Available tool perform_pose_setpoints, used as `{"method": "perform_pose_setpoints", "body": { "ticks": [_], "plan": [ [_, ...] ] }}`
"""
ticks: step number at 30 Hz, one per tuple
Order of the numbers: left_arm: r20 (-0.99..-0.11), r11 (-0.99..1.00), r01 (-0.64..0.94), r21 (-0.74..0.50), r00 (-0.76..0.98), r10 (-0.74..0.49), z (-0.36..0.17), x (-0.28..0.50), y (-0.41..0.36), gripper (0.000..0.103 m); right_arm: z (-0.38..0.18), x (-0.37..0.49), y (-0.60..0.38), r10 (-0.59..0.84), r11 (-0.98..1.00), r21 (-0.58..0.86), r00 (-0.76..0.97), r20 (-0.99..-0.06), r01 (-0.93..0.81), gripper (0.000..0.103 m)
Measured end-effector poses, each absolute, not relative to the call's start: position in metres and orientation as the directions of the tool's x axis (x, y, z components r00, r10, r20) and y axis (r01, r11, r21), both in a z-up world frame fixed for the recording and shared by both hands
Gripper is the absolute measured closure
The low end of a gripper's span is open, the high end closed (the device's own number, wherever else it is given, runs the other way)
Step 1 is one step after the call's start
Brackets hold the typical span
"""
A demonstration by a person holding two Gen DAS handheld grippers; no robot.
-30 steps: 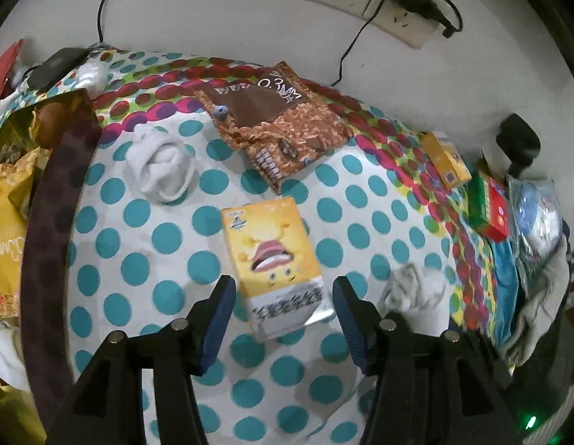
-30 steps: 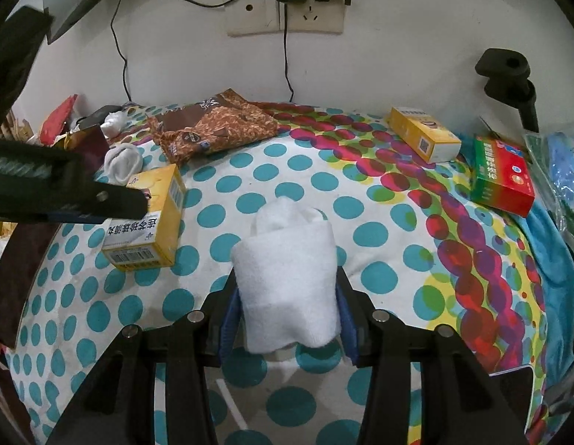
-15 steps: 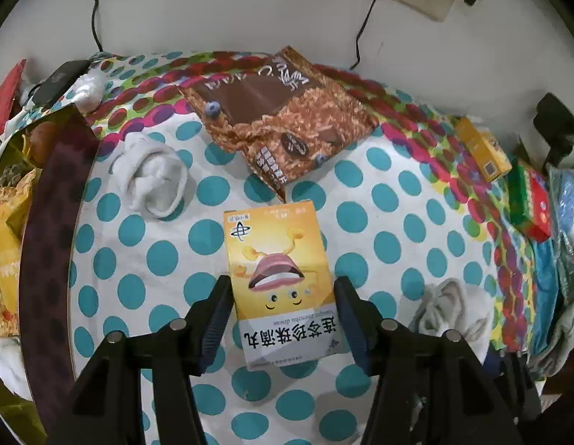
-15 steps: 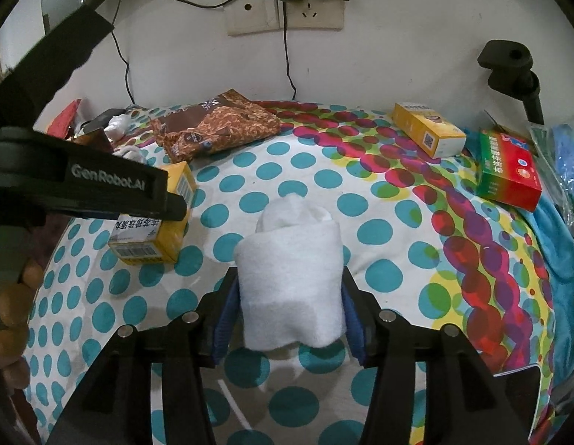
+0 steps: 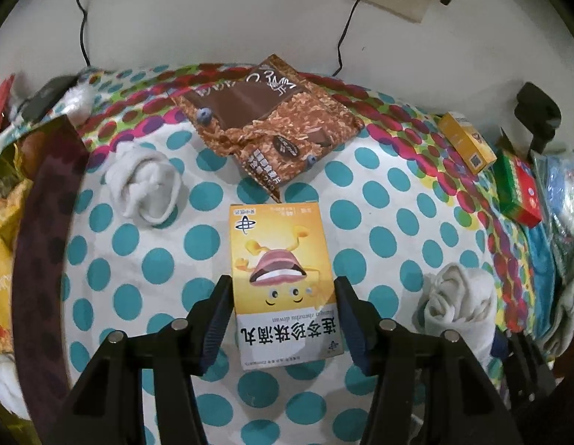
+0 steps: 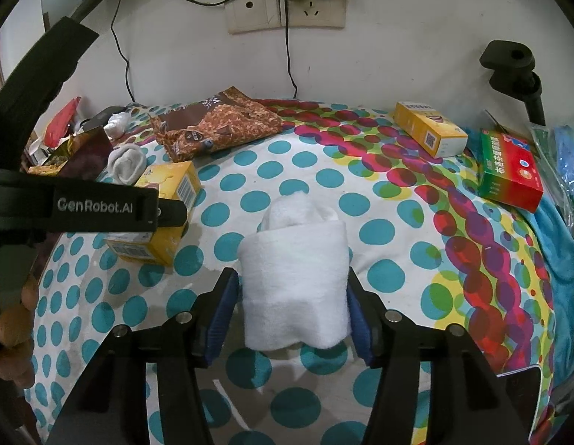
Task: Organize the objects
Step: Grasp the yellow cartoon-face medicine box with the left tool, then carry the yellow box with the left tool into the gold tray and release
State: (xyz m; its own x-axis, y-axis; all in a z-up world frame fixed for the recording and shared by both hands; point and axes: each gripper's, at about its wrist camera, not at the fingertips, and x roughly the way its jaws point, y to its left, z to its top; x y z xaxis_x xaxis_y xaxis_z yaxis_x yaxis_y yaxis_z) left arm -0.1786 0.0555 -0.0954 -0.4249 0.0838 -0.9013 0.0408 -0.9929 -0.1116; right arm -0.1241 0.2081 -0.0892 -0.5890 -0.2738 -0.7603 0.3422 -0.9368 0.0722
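On the dotted table [image 5: 379, 193], my left hand-held gripper [image 5: 283, 311] straddles the yellow box [image 5: 281, 278], fingers apart for grasping; my right hand-held gripper [image 6: 292, 307] clamps the towel [image 6: 294, 282] for carrying.

Yellow cartoon-face box [image 5: 281, 278] lies flat — rolled white sock [image 6: 294, 285] beside it.

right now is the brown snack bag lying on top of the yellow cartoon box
No, the brown snack bag lies flat on the dotted cloth beyond the yellow cartoon box, apart from it.

Glossy cardboard box [image 5: 283, 278]; fluffy white cloth roll [image 6: 294, 282]; matt dotted tablecloth [image 6: 379, 230].
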Motion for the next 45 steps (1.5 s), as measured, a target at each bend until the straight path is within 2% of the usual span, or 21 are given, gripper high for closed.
{"method": "perform_pose_setpoints", "body": {
  "ticks": [6, 23, 37, 45],
  "plan": [
    [-0.895, -0.998, -0.008, -0.056, -0.443, 0.054, -0.094, -0.174, 0.062, 0.048, -0.090, -0.125, 0.207, -0.273, -0.937, 0.072, -0.588, -0.761, 0.343, 0.047],
    [-0.863, -0.998, -0.047, -0.036, -0.502, 0.054, -0.060, -0.127, 0.042, 0.048, -0.090, -0.126, 0.203, -0.251, -0.939, 0.046, -0.590, -0.767, 0.341, 0.043],
    [-0.817, -0.998, -0.056, -0.037, -0.573, 0.063, 0.005, -0.067, -0.051, 0.048, -0.092, -0.126, 0.202, -0.230, -0.941, 0.020, -0.593, -0.772, 0.338, 0.042],
    [-0.815, -0.999, 0.034, -0.012, -0.580, -0.010, 0.020, -0.071, -0.129, 0.048, -0.093, -0.128, 0.197, -0.223, -0.941, 0.012, -0.593, -0.774, 0.339, 0.042]
  ]
}}
